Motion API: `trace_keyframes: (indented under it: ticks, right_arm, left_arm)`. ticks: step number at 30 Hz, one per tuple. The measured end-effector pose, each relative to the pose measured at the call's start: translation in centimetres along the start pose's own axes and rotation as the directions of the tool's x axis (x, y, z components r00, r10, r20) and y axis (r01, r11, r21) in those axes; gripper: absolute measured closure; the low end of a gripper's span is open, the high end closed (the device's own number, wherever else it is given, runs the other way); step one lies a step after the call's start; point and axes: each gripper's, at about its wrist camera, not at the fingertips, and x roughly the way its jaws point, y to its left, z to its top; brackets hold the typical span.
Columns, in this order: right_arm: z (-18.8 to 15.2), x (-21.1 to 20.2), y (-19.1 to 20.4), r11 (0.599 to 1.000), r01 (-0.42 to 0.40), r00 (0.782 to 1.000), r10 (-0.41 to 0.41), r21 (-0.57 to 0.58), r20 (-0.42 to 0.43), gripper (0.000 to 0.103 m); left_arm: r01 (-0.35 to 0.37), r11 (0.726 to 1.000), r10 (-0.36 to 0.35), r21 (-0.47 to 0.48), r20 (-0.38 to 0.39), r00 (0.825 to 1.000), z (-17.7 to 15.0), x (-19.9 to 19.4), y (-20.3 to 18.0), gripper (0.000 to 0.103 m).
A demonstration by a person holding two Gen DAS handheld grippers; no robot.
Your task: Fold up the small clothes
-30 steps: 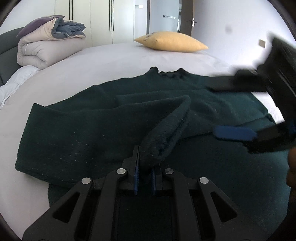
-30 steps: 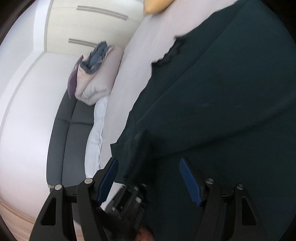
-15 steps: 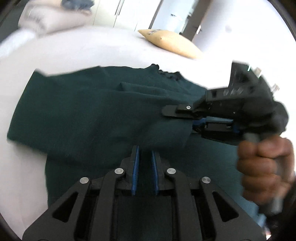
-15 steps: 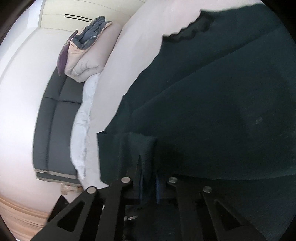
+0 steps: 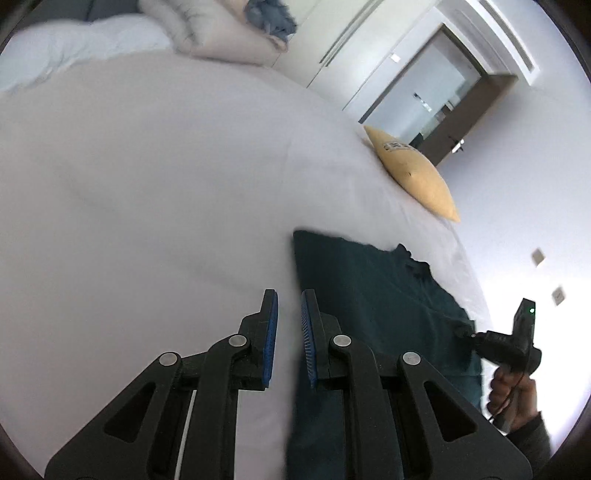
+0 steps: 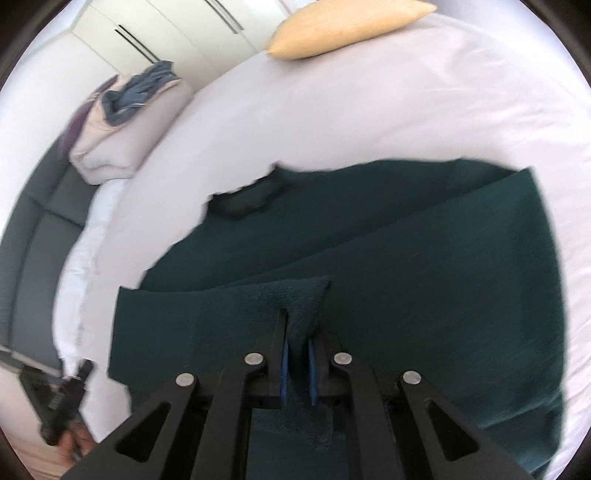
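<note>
The right tongs [image 6: 296,345] are clenched on a pinch of the dark-green knitted sweater [image 6: 424,266] to fold it across the white bed [image 6: 369,110]; the left tongs [image 5: 288,325], nearly closed, grasp nothing.

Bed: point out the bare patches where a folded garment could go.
The white bed sheet lies bare between the dark green knitted sweater, the folded beige duvet and the yellow cushion. A bare strip also runs beside the sweater's far edge. Crowded: the sweater's near edge, where the right gripper pinches it.
</note>
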Motion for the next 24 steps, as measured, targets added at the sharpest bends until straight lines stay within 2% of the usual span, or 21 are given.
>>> trace_keyframes:
  ticks: [5,10,15,21,24]
  right_arm:
    - [1.3,0.2,-2.2,0.997,0.079,0.997,-0.079,0.009,0.009,0.094]
    - [2.0,0.5,-1.8,0.989,0.141,0.99,-0.14,-0.038,0.017,0.094]
    - [1.7,1.0,-1.6,0.987,0.156,0.988,-0.155,-0.048,0.027,0.094]
    - [1.3,0.2,-1.8,0.988,0.151,0.988,-0.15,-0.035,0.031,0.094]
    - [1.2,0.1,-1.0,0.978,0.192,0.981,-0.189,-0.076,0.046,0.094]
  left_arm:
    - [0.026,0.994,-0.022,0.107,-0.038,0.999,1.3,2.4,-2.8,0.09]
    - [0.045,0.981,-0.027,0.186,-0.1,0.995,-0.2,4.5,-5.9,0.09]
    - [0.004,0.961,0.039,0.276,-0.151,0.988,-1.4,8.1,-8.4,0.09]
    - [-0.02,0.951,0.079,0.308,-0.18,0.98,-3.6,10.3,-8.3,0.09]
    - [-0.038,0.94,0.107,0.339,-0.186,0.977,-4.5,11.4,-8.5,0.09]
